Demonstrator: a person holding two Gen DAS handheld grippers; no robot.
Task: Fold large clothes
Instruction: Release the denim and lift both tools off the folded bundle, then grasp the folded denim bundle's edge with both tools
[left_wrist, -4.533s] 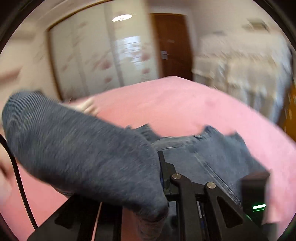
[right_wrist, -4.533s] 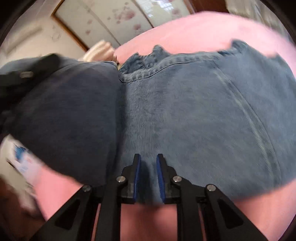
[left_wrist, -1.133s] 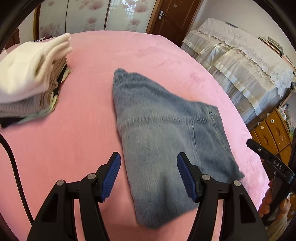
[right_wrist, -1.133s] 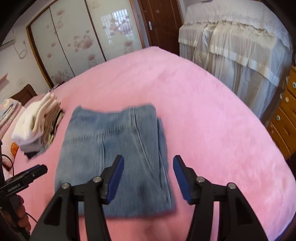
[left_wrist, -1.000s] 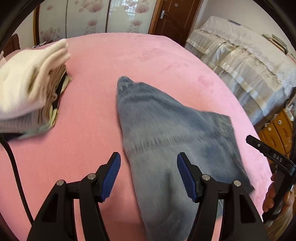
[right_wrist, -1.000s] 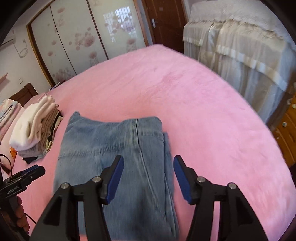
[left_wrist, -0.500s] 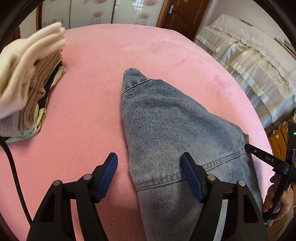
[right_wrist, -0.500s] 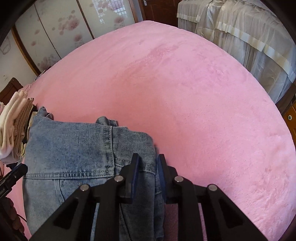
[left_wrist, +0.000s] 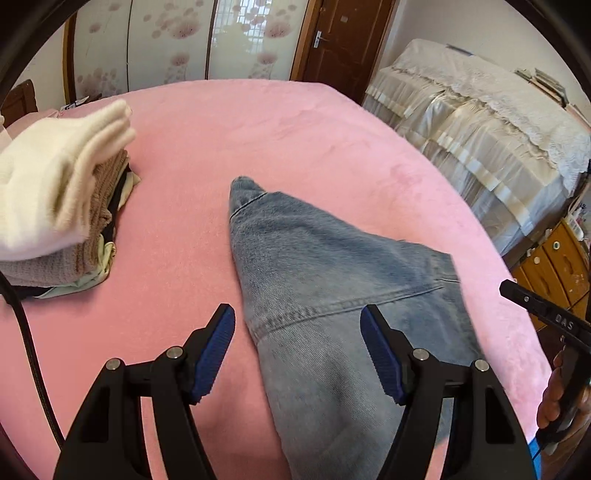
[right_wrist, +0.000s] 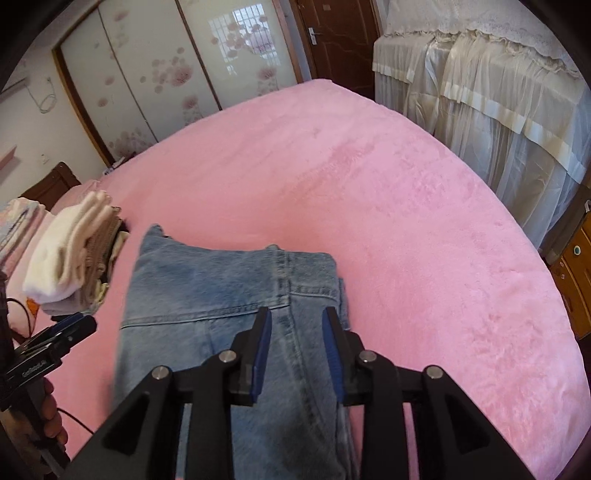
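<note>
Folded blue jeans (left_wrist: 332, 288) lie flat on the pink bed cover (left_wrist: 229, 122). My left gripper (left_wrist: 297, 325) hovers over their near left part, open wide, with nothing pinched. My right gripper (right_wrist: 297, 319) is above the jeans (right_wrist: 207, 288) near their right edge. Its jaws are opening; denim shows through the gap below, but the blue pads (right_wrist: 263, 343) do not press on it. The handle of each gripper, with a hand on it, shows at the edge of the other's view: right (left_wrist: 539, 314), left (right_wrist: 48, 350).
A stack of folded clothes (left_wrist: 55, 206) topped by a cream knit sits left of the jeans, also in the right wrist view (right_wrist: 70, 258). A lace-covered piece of furniture (left_wrist: 480, 122) and a wooden drawer chest (left_wrist: 554, 258) stand past the bed's right edge.
Half a second ago the right jaws were nearly shut on the jeans' right edge; now they stand apart. Both grippers have pulled back and up from the jeans.
</note>
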